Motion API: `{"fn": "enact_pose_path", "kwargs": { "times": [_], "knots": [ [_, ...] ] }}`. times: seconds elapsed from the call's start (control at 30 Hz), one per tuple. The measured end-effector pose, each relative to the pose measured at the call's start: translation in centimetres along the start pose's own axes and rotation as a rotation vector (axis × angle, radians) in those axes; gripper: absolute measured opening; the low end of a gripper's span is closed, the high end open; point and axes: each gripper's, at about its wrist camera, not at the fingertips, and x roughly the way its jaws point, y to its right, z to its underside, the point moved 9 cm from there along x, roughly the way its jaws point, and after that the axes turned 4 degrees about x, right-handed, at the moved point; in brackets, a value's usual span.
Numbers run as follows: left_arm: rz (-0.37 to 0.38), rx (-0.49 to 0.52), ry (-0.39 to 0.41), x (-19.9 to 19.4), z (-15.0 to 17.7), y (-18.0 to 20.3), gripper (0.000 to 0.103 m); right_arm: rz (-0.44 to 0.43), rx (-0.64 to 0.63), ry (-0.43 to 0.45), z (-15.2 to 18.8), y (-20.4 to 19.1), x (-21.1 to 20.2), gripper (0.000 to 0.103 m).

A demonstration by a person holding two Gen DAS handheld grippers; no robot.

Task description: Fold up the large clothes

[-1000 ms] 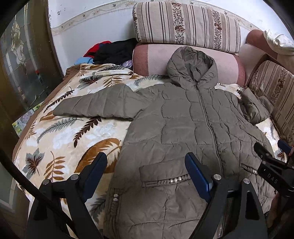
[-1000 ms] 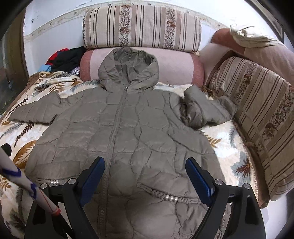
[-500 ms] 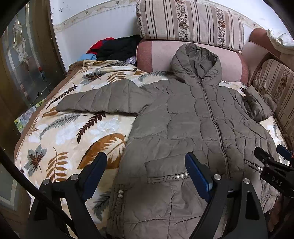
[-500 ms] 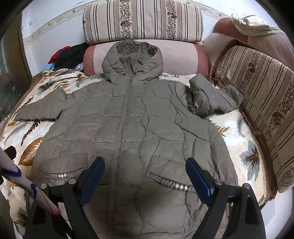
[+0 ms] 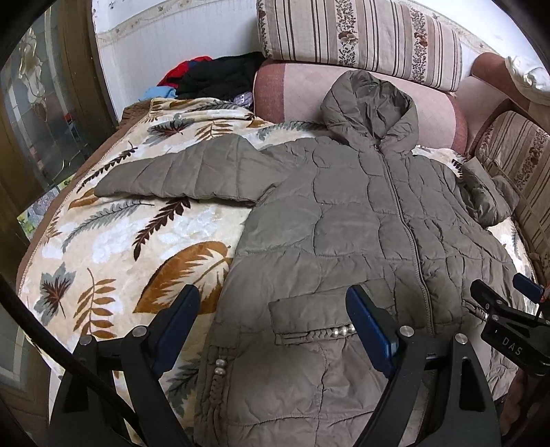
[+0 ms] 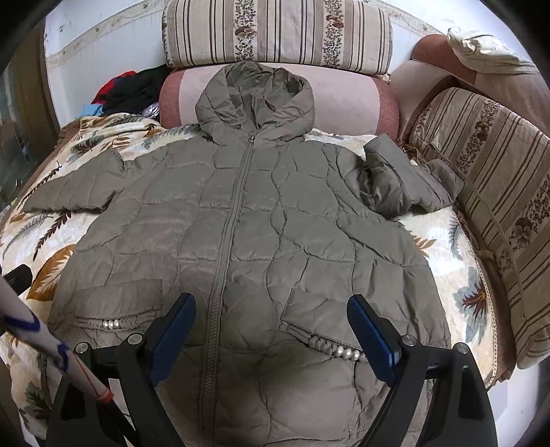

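An olive-grey quilted hooded jacket [image 5: 350,223] lies face up, zipped, on a leaf-print blanket [image 5: 113,240]; it also shows in the right wrist view [image 6: 247,233]. Its hood [image 6: 256,99] rests against a pink bolster. One sleeve [image 5: 178,172] lies spread out flat to the left. The other sleeve [image 6: 402,182] is bunched up at the right. My left gripper [image 5: 271,330] is open and empty above the hem's left pocket. My right gripper [image 6: 271,333] is open and empty above the hem's middle. The right gripper's tip also shows in the left wrist view [image 5: 508,319].
A pink bolster [image 6: 347,103] and a striped cushion [image 6: 278,31] stand at the back. More striped cushions [image 6: 488,192] line the right side. A pile of red, black and blue clothes [image 5: 213,79] lies at the back left. A glass-panelled door [image 5: 41,113] stands at the left.
Both grippers have moved forward and lower toward the jacket, which now looks larger. The jaws stay open. The jacket has not moved.
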Motion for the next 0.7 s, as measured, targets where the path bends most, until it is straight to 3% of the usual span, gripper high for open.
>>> {"fn": "enact_pose_path", "kwargs": {
  "times": [0.7],
  "knots": [
    [0.021,-0.039,-0.046,1.9,0.4,-1.2,0.086,0.012,-0.036,-0.044,0.0,-1.4,1.4,0.092]
  ]
}}
